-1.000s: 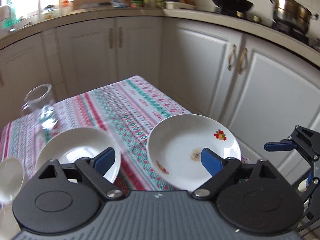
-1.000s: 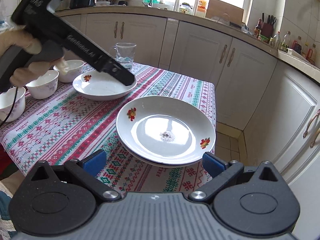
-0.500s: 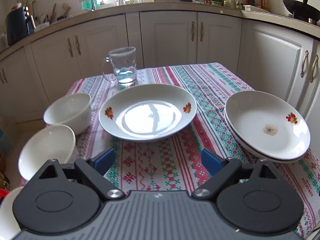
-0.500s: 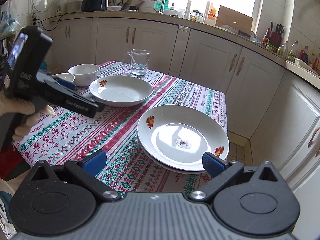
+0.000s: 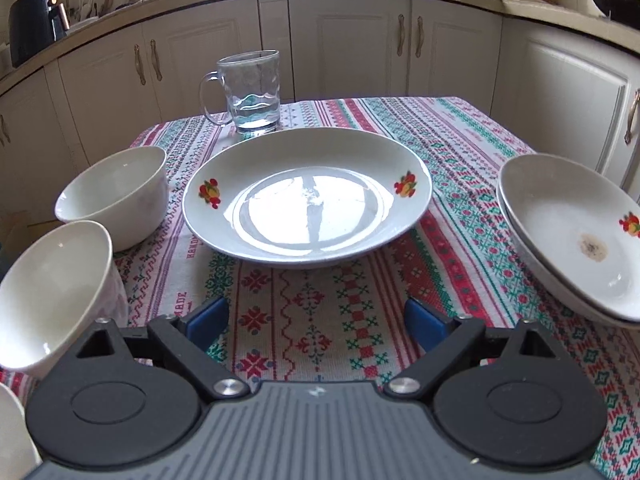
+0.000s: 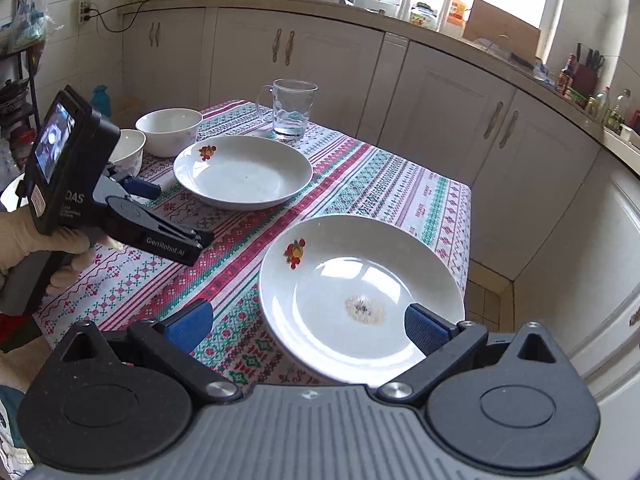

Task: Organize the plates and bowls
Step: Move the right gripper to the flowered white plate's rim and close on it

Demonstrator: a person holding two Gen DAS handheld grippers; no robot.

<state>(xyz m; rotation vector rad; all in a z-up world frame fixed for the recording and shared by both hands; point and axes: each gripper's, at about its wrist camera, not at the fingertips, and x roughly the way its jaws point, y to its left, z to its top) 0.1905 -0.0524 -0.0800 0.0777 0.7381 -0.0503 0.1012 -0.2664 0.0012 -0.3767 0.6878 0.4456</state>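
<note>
Three plates in all: one lone plate point(image 5: 308, 200) mid-worktop and a stack of two plates point(image 5: 576, 236) at the right edge. Two white bowls point(image 5: 116, 194) are fully seen, the second bowl point(image 5: 52, 292) nearer; a third white rim point(image 5: 10, 436) is too cropped to tell. One glass mug point(image 5: 250, 92)

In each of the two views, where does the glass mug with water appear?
Left wrist: the glass mug stands top centre, just behind the single plate.
Right wrist: the mug stands upper centre-left, behind that same plate.
Shared landmark: the striped tablecloth.
</note>
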